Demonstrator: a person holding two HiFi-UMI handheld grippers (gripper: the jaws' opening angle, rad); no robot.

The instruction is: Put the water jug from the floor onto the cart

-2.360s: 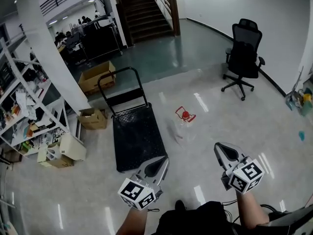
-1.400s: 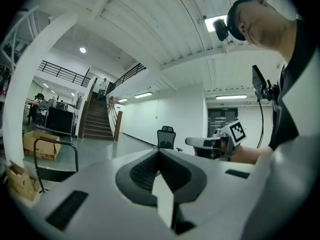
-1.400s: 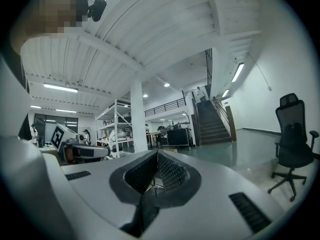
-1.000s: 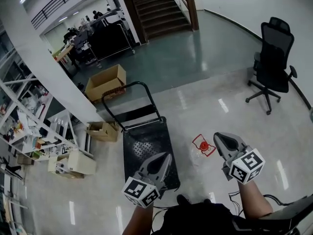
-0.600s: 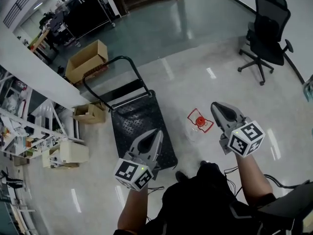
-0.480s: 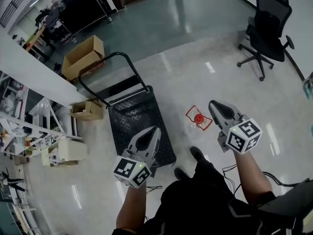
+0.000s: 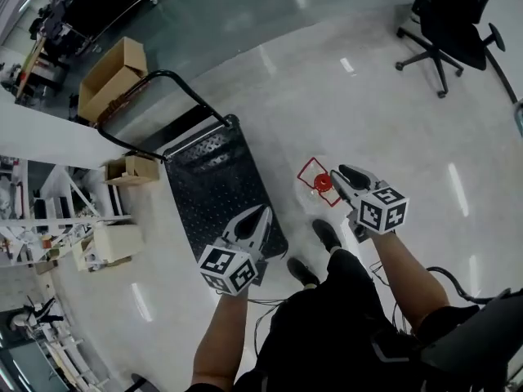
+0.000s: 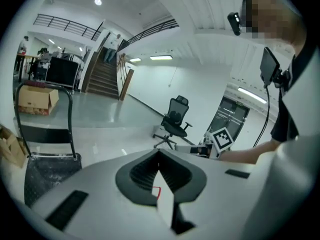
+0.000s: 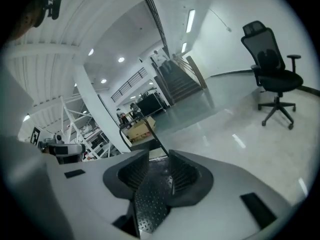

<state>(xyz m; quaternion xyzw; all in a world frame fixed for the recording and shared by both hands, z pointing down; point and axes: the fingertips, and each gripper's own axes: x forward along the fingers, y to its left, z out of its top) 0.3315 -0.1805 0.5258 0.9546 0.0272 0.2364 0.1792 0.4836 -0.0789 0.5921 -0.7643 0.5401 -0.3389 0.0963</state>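
The water jug is clear with a red cap and a red handle. It stands on the floor just right of the black platform cart. My right gripper is low beside the jug's cap, on its right. Its jaws are opening with nothing between them. In the right gripper view the cart's deck shows through the right gripper's gap. My left gripper hangs over the cart's near right corner, shut and empty. The left gripper's tips meet in its own view.
The cart's push handle rises at its far end. A black office chair stands at the far right. Cardboard boxes and white shelving line the left. The person's shoes are between cart and jug.
Both grippers have come down towards the floor. The right one now sits next to the jug's cap, and the left is over the cart's near corner. The person has stepped closer.
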